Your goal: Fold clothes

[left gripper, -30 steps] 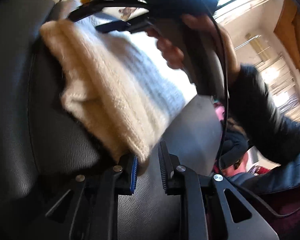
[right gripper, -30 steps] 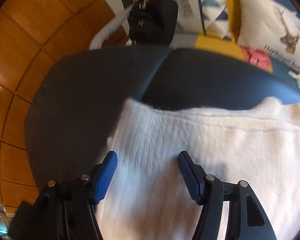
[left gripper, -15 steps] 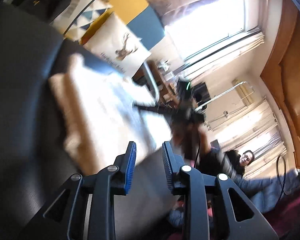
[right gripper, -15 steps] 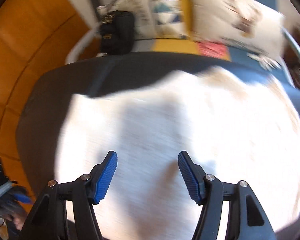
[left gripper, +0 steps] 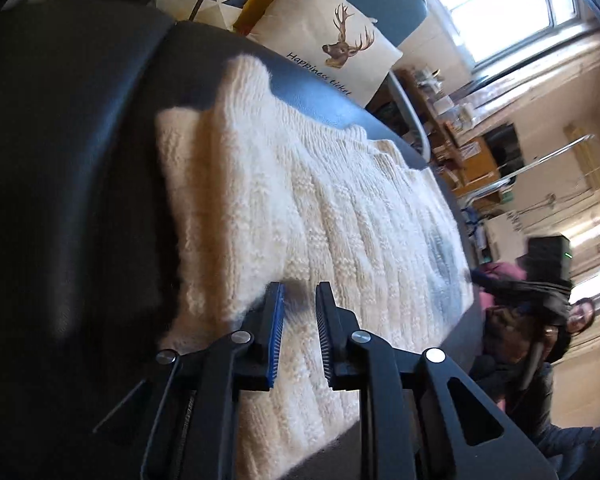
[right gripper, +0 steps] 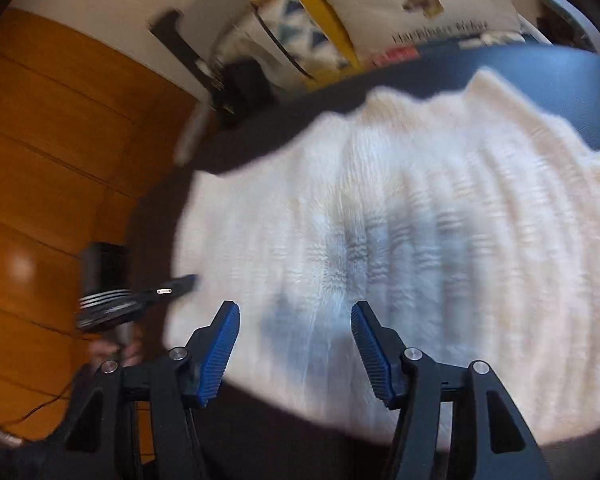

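- I am seeing one cream knitted sweater [left gripper: 320, 216] lying on the dark surface [left gripper: 80, 160].
- I am counting two grippers: the left gripper [left gripper: 300, 312] and the right gripper [right gripper: 294, 340], each showing two fingers.
- I am counting two cushions: one deer cushion [left gripper: 332, 44] and one triangle-patterned cushion [right gripper: 296, 36].
- I am seeing one black bag [right gripper: 246, 84].
- I am seeing one window [left gripper: 500, 0].

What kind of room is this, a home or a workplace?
Probably a lived-in home room: a deer-print cushion, a curtained window and a cream knit sweater spread on a dark padded seat.
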